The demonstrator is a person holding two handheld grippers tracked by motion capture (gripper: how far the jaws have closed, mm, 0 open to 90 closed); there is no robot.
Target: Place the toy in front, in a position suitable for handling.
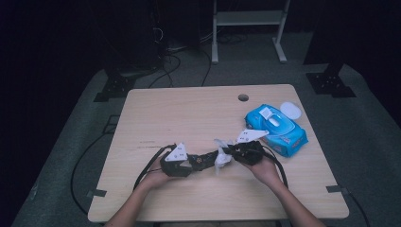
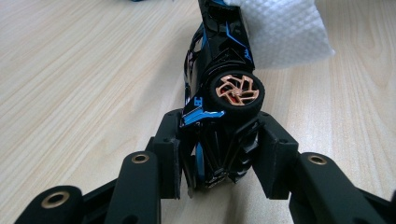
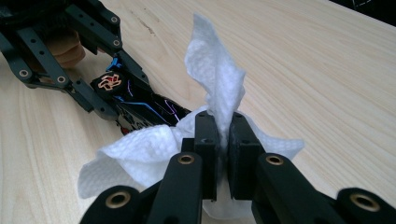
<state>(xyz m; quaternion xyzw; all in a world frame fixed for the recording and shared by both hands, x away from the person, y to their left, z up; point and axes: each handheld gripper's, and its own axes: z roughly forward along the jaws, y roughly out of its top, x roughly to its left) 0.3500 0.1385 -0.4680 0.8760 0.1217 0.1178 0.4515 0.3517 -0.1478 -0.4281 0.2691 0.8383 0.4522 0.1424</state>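
Left gripper (image 2: 219, 154): jaws clamped on 1 end of the toy car (image 2: 219, 84), pads bearing on the bodywork just behind a bronze-spoked wheel (image 2: 236, 91). Right gripper (image 3: 223, 154): jaws pressed together on a bunched white wipe (image 3: 215, 74), which lies against the car's far end.

Handling, as judged: the car is rigid, light and glossy, with thin trim that could snap; hold across the solid body, not the wheels. The wipe is limp and will tear if dragged.

The high view places the car (image 1: 201, 161) near the table's (image 1: 189, 109) front edge, centre, with a blue wipe pack (image 1: 276, 128) toward the right edge. The gripper views alone resolve the pad contact.
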